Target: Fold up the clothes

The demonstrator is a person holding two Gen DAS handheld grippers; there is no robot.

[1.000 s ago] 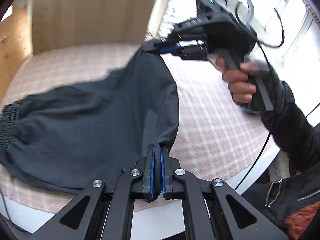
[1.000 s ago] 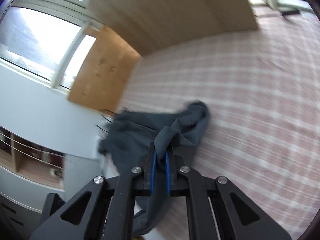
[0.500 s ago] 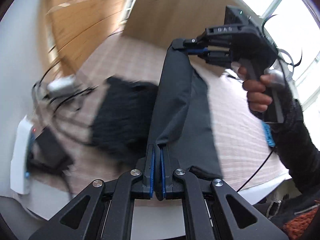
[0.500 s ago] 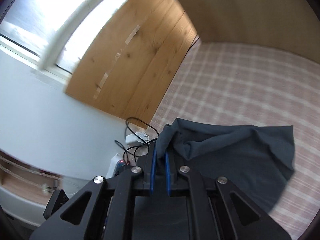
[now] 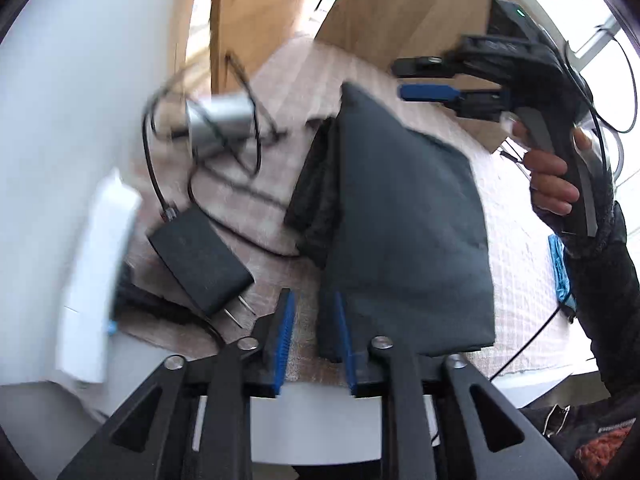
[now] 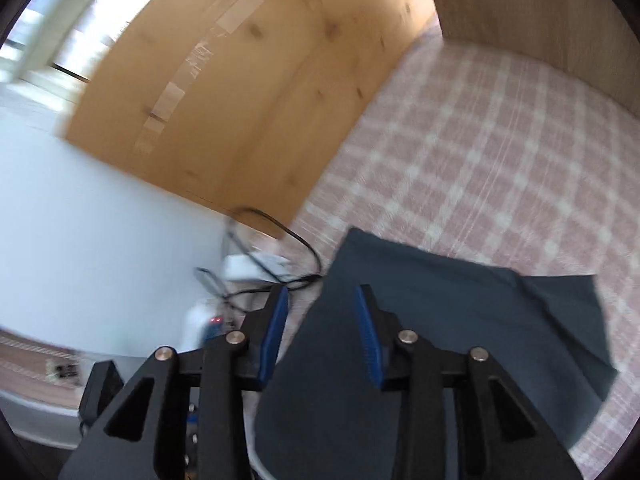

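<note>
Your dark garment [image 5: 404, 216] lies folded on the pink checked bed [image 6: 500, 152], near the bed's left end, where the wooden side panel [image 6: 240, 92] rises. Taking the garment as the landmark: cables and a black power adapter [image 5: 198, 258] lie just to its left, so the fold has come down close to the clutter, probably because that is where the swing carried the cloth.

Your left gripper [image 5: 310, 342] sits at the garment's near corner. Its jaws are opening, and the cloth edge lies against the inner face of the right-hand pad, no longer pinched. Your right gripper [image 6: 320, 336] hangs at the garment's far corner; its jaws are opening too, with the fabric loose below and between them, not clamped. In the left wrist view that gripper [image 5: 424, 78] hovers clear above the far edge, your right hand [image 5: 554, 184] on its handle.

Releasing both corners together looks meant to let the top layer settle squarely without dragging.
</note>
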